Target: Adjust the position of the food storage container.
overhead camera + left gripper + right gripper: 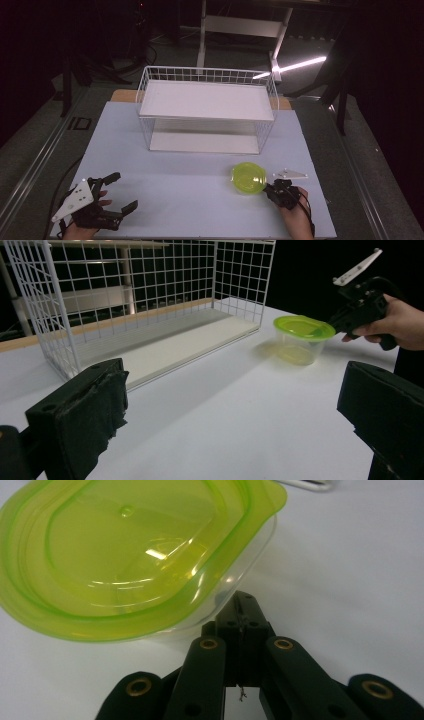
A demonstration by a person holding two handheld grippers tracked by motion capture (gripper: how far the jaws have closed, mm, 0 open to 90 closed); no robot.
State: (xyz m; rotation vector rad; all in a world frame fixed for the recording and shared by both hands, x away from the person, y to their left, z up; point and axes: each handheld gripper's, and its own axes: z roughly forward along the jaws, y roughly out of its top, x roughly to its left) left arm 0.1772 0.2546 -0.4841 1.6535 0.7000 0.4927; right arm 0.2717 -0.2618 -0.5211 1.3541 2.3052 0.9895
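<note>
While closed, the right hand-held gripper [243,611] touches the container [135,555].

I see the rack [207,107] at upper centre of the table [165,185], the tub [248,177] lower right of it, my right gripper [267,189] touching its edge, my left gripper [117,192] at lower left

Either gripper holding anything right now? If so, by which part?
Left gripper: open, holding nothing. Right gripper: fingers closed together, tips at the rim of the green-lidded container. Whether they pinch the lid's edge or just touch it cannot be told.
</note>
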